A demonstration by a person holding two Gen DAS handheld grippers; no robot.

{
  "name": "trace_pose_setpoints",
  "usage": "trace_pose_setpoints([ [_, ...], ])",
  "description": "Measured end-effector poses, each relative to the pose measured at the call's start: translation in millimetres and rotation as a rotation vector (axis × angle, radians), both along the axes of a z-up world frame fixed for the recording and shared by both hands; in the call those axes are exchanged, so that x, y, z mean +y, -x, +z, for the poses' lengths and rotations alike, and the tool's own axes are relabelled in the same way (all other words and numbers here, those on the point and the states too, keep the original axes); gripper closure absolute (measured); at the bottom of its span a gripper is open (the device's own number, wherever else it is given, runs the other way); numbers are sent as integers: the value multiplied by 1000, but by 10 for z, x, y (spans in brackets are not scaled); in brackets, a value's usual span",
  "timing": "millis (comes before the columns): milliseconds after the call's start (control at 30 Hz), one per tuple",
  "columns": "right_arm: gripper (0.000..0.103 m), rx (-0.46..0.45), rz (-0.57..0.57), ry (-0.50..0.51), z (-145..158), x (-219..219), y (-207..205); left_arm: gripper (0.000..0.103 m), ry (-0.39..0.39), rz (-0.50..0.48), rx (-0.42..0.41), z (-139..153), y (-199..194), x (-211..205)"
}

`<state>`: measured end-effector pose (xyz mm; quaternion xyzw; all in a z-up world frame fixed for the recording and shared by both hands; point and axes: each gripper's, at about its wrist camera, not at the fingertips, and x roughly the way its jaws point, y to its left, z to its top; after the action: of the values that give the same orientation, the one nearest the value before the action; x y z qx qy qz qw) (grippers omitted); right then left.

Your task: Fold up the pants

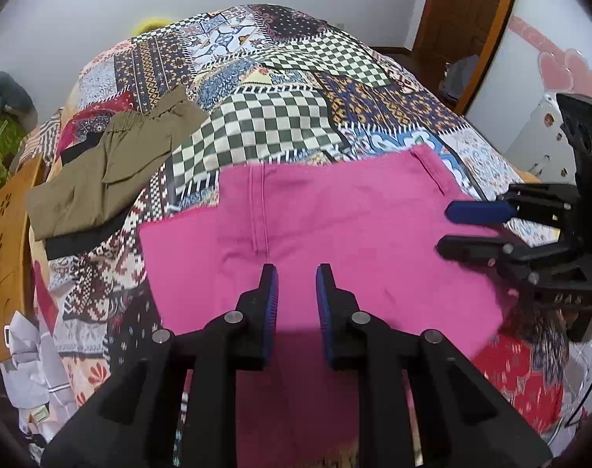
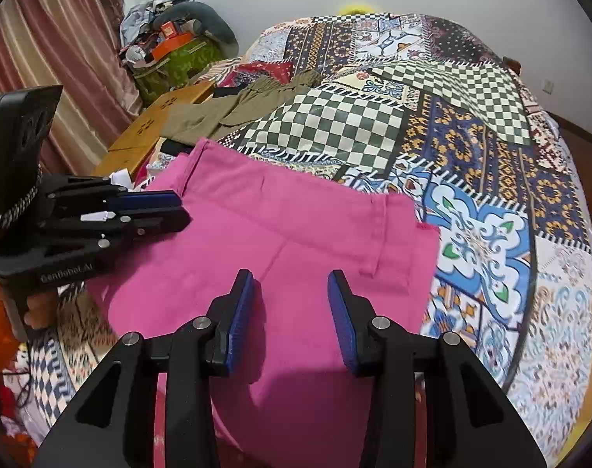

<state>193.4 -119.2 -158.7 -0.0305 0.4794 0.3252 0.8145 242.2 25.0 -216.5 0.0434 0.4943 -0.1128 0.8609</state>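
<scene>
fingers of the left gripper (image 1: pixel 294 292) and right gripper (image 2: pixel 291 296) stand narrowed but apart above the flat pink cotton pants (image 1: pixel 334 241), gripping nothing. the pants lie on the patchwork bedspread (image 1: pixel 257 124), near folded olive trousers (image 1: pixel 101 179). closing without scooping fabric could miss or snag one layer.

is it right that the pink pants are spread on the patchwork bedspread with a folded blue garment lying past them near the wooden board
Not quite: the folded garment is olive green, not blue, as the left wrist view shows. The rest holds: the pink pants lie on the patchwork bedspread, and the garment sits past them near the wooden board.
</scene>
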Motion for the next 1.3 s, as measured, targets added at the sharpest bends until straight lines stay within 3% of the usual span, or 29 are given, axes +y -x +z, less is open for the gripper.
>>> trace_pose_setpoints([
  [100,67,-15,-3,30,10,-60,105,79,-39,1,-23,11,164,6],
  [167,67,-24,-15,47,11,-123,181,67,-75,20,-33,5,248,35],
  [233,67,-16,-31,37,17,-197,220,58,-62,43,-34,-2,302,116],
  [400,67,-11,-88,22,38,-386,339,49,-30,99,-10,-41,432,340],
  [600,67,5,-137,4,47,-548,429,48,-72,144,-4,-86,608,513],
  [900,67,6,-197,113,50,-821,487,49,-126,265,44,-121,649,919],
  [967,67,11,-218,129,50,-912,471,49,-113,292,42,-77,618,1010],
  [1067,57,4,-260,115,116,-1003,426,47,-64,318,28,62,551,1084],
  [1233,40,-26,-284,44,252,-966,315,24,46,315,-36,294,392,1009],
  [1300,35,-34,-281,20,272,-904,265,22,82,300,-42,326,303,944],
])
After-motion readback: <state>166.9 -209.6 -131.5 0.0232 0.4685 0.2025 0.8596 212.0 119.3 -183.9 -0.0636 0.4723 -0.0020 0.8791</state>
